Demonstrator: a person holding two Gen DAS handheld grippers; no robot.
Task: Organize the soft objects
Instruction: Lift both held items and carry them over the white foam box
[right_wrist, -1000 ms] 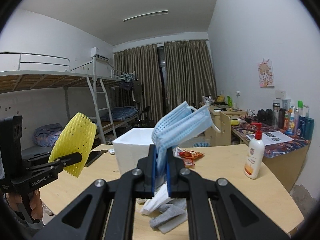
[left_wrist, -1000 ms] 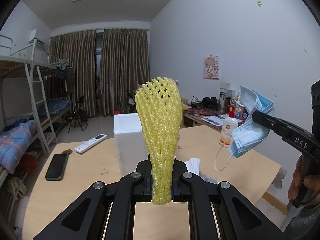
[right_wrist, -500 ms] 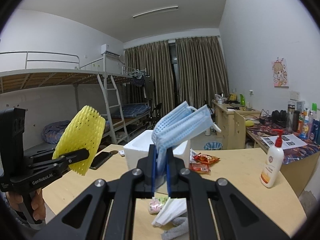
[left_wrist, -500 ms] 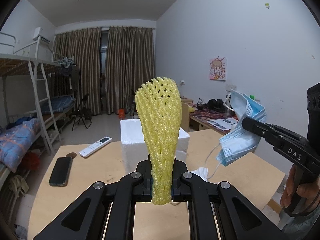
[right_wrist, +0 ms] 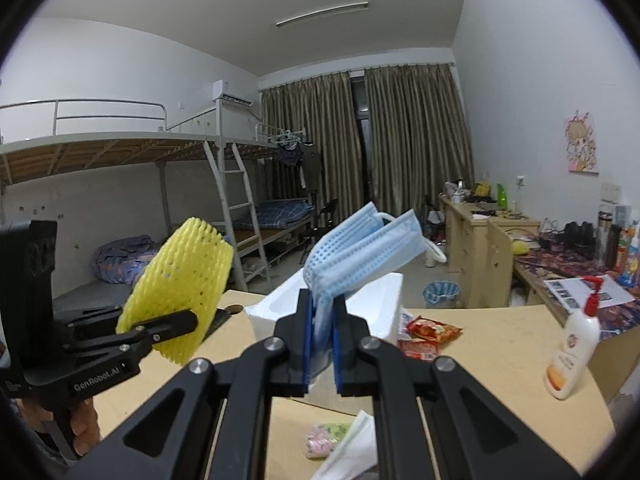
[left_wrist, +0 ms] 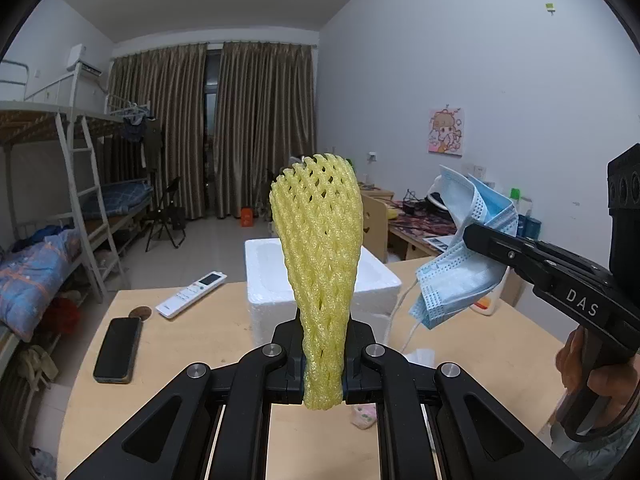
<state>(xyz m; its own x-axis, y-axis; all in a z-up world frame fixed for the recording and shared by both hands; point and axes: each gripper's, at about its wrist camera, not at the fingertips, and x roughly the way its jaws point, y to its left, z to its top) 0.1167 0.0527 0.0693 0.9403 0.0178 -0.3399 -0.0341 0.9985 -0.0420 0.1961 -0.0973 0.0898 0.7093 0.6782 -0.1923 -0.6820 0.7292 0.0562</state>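
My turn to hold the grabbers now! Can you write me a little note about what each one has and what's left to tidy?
Left gripper: shut on the yellow foam mesh fruit sleeve, held upright above the table.
Right gripper: shut on the folded blue pleated face mask, also in the air.
The open white foam box stands on the wooden table just ahead of both.
Done: both soft things are picked up.
Left: neither is in the box yet. A white tissue and a small pink-green packet lie loose on the table; probably next.

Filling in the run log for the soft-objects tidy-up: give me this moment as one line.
left hand-held gripper: shut on yellow foam net | right hand-held gripper: shut on blue face mask | white foam box: open, ahead
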